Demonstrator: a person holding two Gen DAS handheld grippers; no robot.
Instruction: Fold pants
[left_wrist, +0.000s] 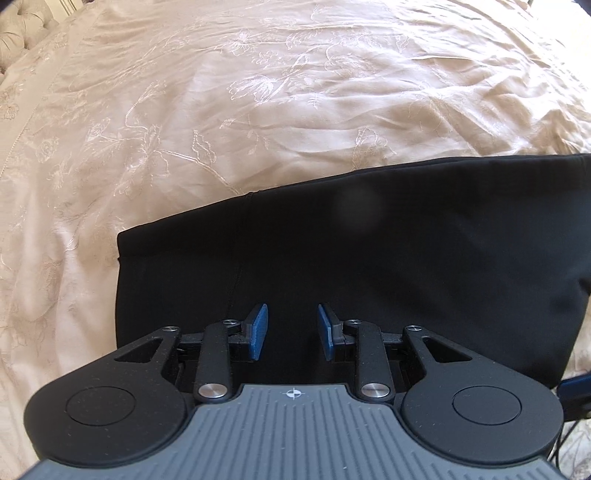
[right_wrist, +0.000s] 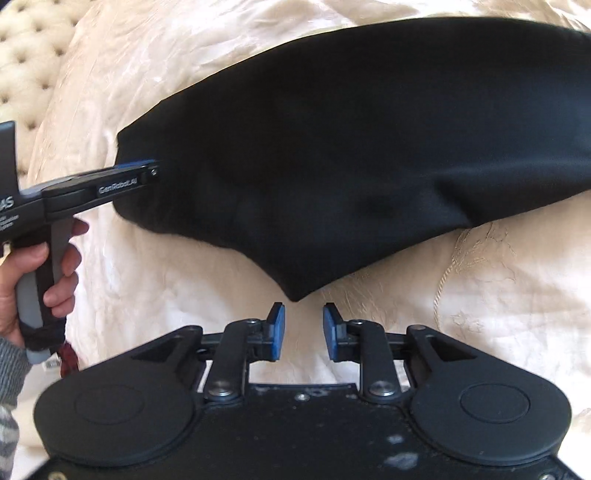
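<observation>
We see the black pants (left_wrist: 369, 266) lying flat on a bed, spread over a cream bedspread (left_wrist: 258, 110) with tone-on-tone floral embroidery and many soft wrinkles. In the left wrist view the garment fills the lower middle and right, its far edge running diagonally and its left end squared off. A tufted, buttoned cream headboard (right_wrist: 33, 55) shows at the upper left of the right wrist view, and its edge also appears at the top left of the left wrist view.

The left gripper (left_wrist: 293, 334) sits over the pants, its blue pads (left_wrist: 258, 332) spread apart with dark fabric showing in the gap between them; nothing is pinched. From the right wrist view we see the same tool from the side, reaching onto the left end of the pants, held by the person's hand (right_wrist: 48, 266) around a grey handle; a grey knit sleeve (right_wrist: 11, 369) covers the wrist.

The right gripper (right_wrist: 304, 330) is over bare bedspread, just short of a pointed corner of the pants. Its pads are parted and hold nothing.

Lighting is bright and the bedspread is partly washed out in the right wrist view.
</observation>
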